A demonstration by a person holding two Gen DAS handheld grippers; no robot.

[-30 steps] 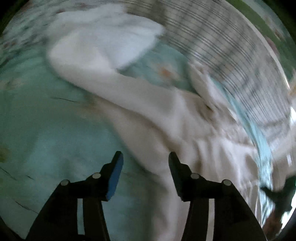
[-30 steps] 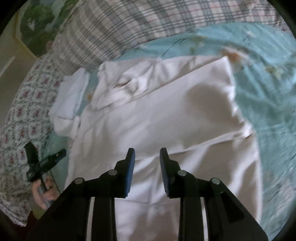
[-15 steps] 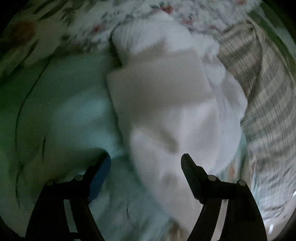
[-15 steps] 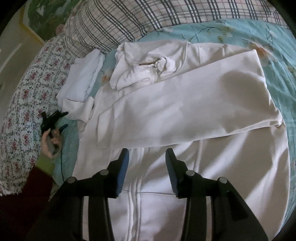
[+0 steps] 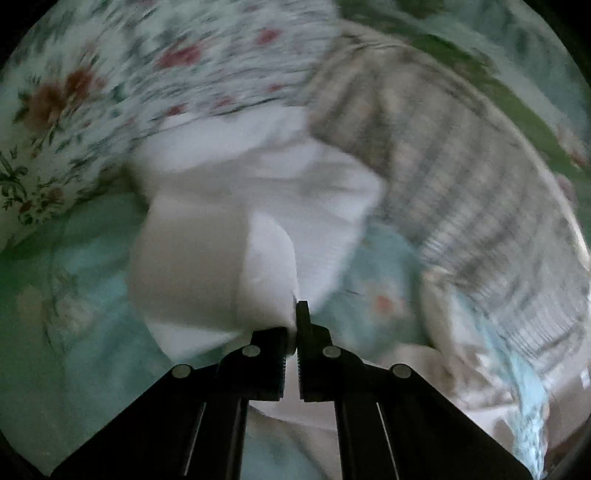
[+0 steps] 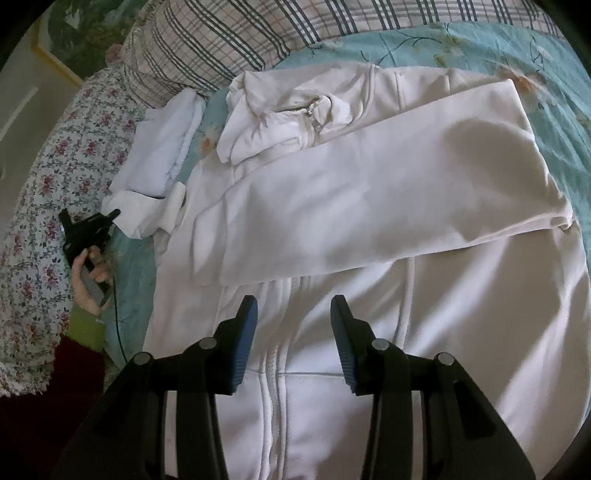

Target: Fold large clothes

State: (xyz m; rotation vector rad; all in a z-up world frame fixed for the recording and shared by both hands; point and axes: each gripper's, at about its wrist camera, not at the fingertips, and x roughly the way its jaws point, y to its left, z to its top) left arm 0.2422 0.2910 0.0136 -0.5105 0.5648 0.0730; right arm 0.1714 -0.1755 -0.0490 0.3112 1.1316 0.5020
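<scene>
White zip jacket [image 6: 369, 206] spread flat on the teal bed sheet [image 6: 546, 62], collar toward the plaid pillow [image 6: 229, 33], one sleeve already laid across the chest so the body narrows for folding. Other sleeve [image 6: 162, 147] trailing off toward the floral pillow [image 6: 40, 177], its cuff [image 5: 207, 266] pinched in the left tongs [image 5: 293, 332], clamped tight on the fabric, probably to carry it over the front as well; blurred in the left wrist view, so exact hold on the hem hard to judge. Right tongs [image 6: 293, 317] parted partway, nothing between them, poised over the zipper line near the lower front, likely ready to pin or smooth the cloth.
</scene>
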